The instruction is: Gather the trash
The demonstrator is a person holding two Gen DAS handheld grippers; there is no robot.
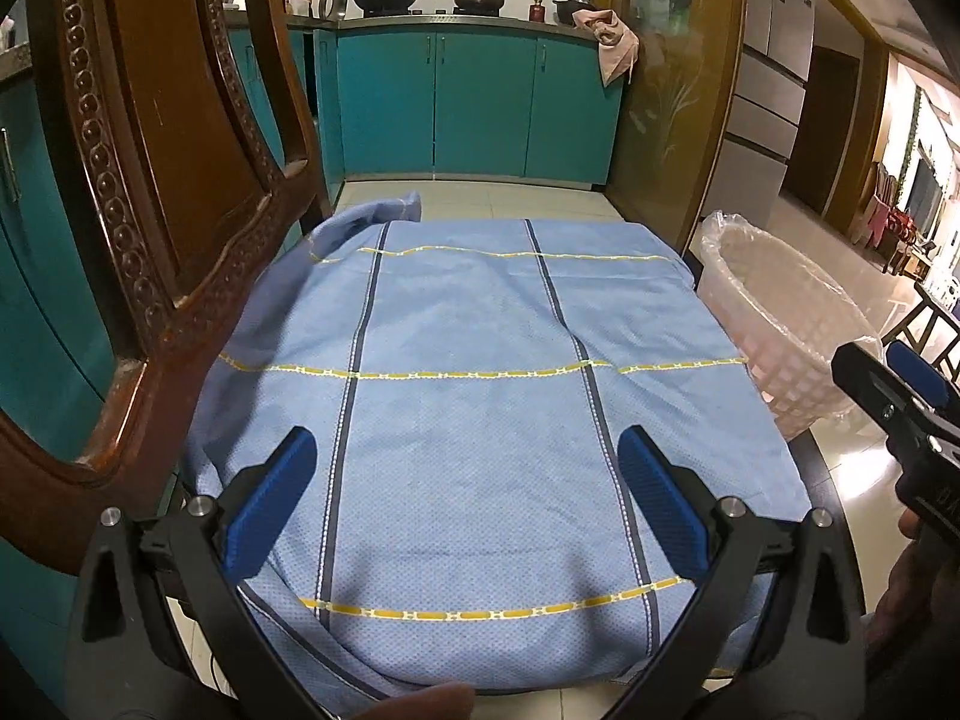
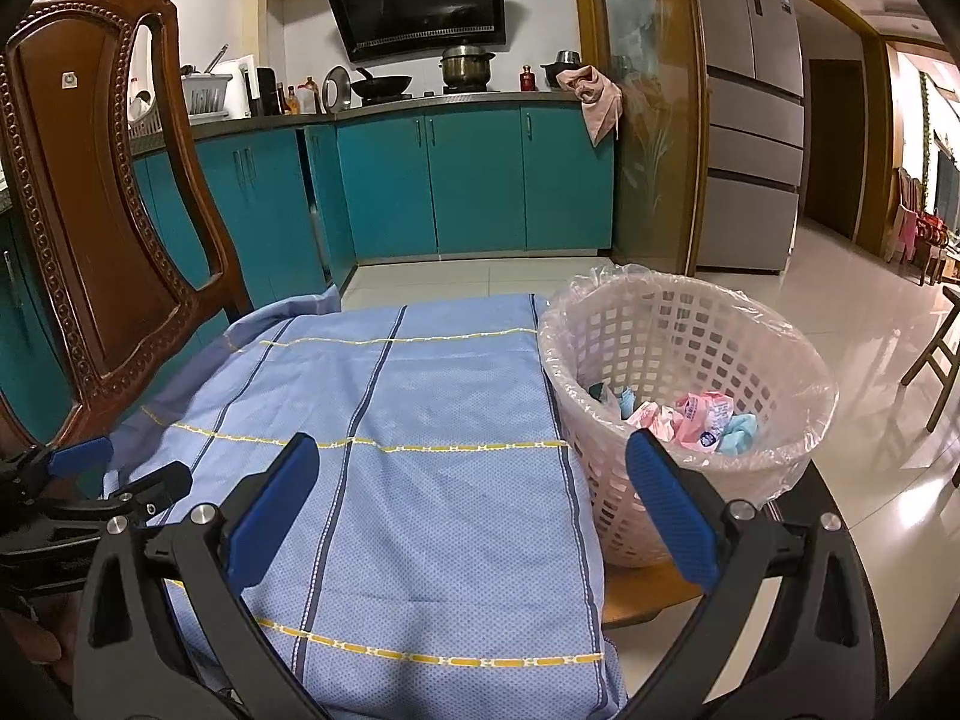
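Two grippers, both spread wide, nothing gripped: left gripper (image 1: 467, 501) and right gripper (image 2: 473, 507) hover over blue cloth (image 2: 384, 480). No loose trash visible on cloth. Collected trash (image 2: 699, 417) (crumpled pink and light-blue wrappers, soft, irregular) sits in basket (image 2: 606, 330), fwd-right of right fingers, so right gripper nearer. Basket: round, white plastic lattice, clear thin liner over rim, touching cloth's right edge. Cloth: woven, dotted, dark and yellow stripes. Carved wooden chair (image 2: 78, 192) at left. Task judged approx. complete
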